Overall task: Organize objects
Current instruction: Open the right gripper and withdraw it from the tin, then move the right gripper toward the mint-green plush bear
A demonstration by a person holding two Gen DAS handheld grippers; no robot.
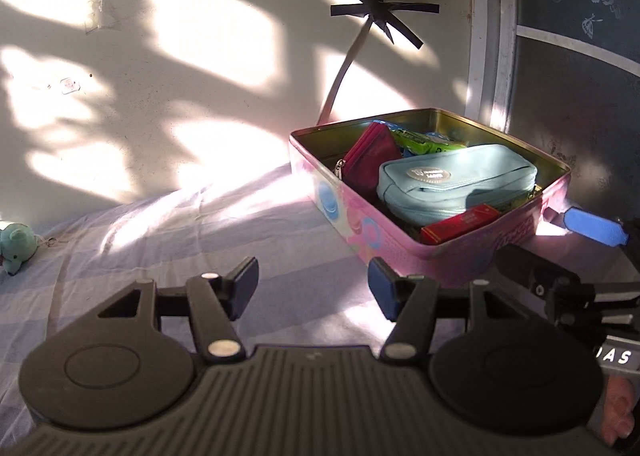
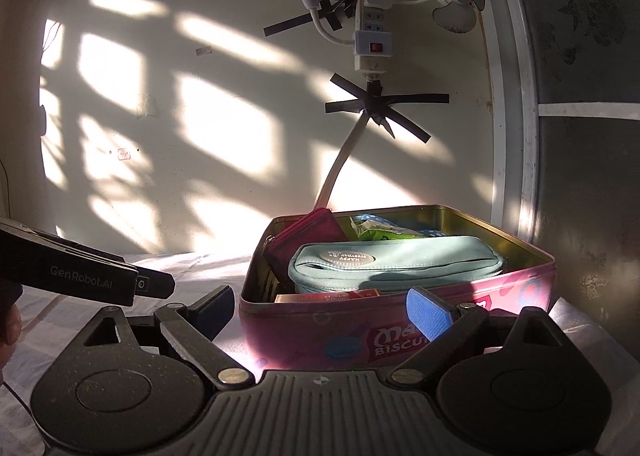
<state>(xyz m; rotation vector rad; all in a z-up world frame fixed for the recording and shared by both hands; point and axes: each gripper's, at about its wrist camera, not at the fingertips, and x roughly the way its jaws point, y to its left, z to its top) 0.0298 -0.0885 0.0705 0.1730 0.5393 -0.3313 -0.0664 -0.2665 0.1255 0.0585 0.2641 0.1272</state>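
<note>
Both our left gripper (image 1: 312, 288) and right gripper (image 2: 320, 314) gape empty; we could shove the crammed tin (image 2: 320, 336) (lower centre) sideways.

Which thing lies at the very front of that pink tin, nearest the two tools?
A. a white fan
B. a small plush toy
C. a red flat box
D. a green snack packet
C: the red flat box rests against the front wall of the pink tin, just ahead of the light blue pouch; the green packet lies toward the back.
</note>
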